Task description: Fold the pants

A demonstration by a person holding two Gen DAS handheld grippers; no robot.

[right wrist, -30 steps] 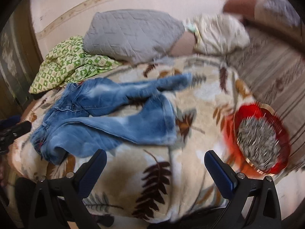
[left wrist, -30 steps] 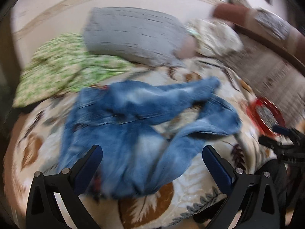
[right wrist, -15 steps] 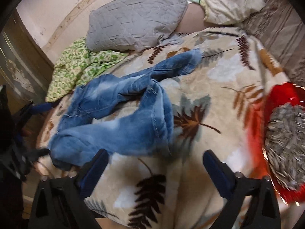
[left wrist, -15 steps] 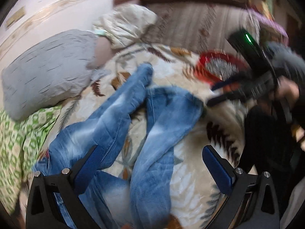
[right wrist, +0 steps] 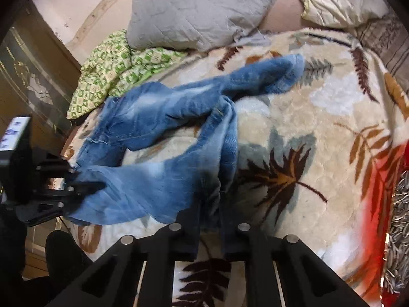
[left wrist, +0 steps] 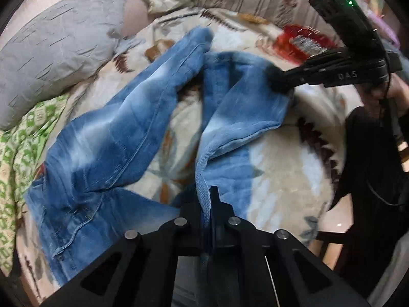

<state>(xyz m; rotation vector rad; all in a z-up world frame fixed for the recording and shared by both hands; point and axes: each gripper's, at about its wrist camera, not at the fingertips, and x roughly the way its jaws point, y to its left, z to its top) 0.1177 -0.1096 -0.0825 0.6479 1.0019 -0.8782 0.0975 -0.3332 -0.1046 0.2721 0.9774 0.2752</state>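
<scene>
Both our grippers, wide apart before, now pinch the jeans (left wrist: 107, 138): left gripper (left wrist: 208, 204), right gripper (right wrist: 211, 220), fingers low over the bed (right wrist: 306, 117).

One pair of jeans (left wrist: 110, 138), two grippers, one grey pillow (right wrist: 202, 10), one green quilt (right wrist: 115, 69).

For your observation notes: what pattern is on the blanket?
Cream blanket with leaf prints; clearest in right wrist view.

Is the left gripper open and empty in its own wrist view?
No, the left gripper is shut on the edge of one leg of the jeans.
</scene>
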